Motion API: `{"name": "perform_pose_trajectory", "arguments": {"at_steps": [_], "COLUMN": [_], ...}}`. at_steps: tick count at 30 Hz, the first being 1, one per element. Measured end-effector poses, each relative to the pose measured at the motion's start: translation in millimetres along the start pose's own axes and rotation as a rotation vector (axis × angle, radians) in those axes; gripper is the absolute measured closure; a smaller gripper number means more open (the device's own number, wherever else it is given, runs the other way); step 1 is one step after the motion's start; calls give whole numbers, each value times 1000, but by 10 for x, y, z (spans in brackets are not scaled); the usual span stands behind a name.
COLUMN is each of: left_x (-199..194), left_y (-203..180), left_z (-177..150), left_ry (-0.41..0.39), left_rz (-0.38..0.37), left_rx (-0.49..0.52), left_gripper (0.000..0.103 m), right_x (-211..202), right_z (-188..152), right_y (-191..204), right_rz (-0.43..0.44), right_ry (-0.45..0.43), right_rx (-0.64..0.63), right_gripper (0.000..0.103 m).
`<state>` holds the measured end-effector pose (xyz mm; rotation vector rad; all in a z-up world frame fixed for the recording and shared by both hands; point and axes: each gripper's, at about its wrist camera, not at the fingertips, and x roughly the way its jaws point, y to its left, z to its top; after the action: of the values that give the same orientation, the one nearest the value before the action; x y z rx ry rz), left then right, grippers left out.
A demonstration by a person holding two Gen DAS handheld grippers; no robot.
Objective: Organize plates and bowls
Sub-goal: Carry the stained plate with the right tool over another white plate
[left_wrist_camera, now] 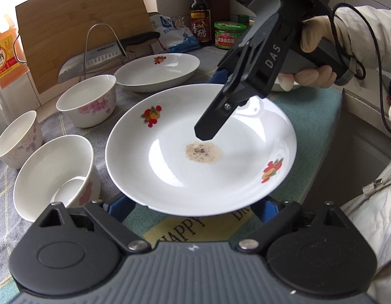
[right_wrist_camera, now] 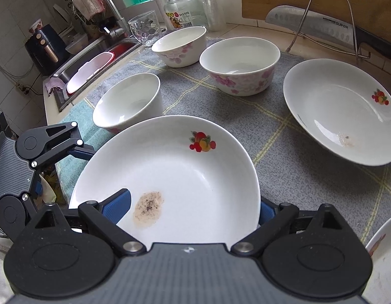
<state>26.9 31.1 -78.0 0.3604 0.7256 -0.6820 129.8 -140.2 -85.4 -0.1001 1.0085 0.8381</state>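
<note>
Slippage is the risk: the stained plate (left_wrist_camera: 195, 177) sits on the mat (left_wrist_camera: 309, 116) beside the nearest bowl (left_wrist_camera: 56, 172), the left gripper (left_wrist_camera: 194, 207) gaping at its near rim and the right gripper (left_wrist_camera: 213, 102) straddling its far rim unpinched, so any lift could tip it.

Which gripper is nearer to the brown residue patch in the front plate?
Right. The right gripper reaches over the plate, one fingertip beside the residue patch; the left gripper sits back at the plate's near rim.
</note>
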Motion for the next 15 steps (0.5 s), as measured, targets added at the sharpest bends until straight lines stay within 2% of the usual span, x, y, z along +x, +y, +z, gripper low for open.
{"name": "perform_pose_trajectory", "arguments": {"at_steps": [15], "left_x": [239], "left_y": [-216], "left_z": [465], "left_ry": [-27], "left_rz": [-77], "left_rx": [72], "left_gripper": [7], "right_x": [-542], "right_z": [-258], "right_y": [-314], "right_rz": [-86], "right_ry": [-74], "right_rx": [70], "right_gripper": [2]}}
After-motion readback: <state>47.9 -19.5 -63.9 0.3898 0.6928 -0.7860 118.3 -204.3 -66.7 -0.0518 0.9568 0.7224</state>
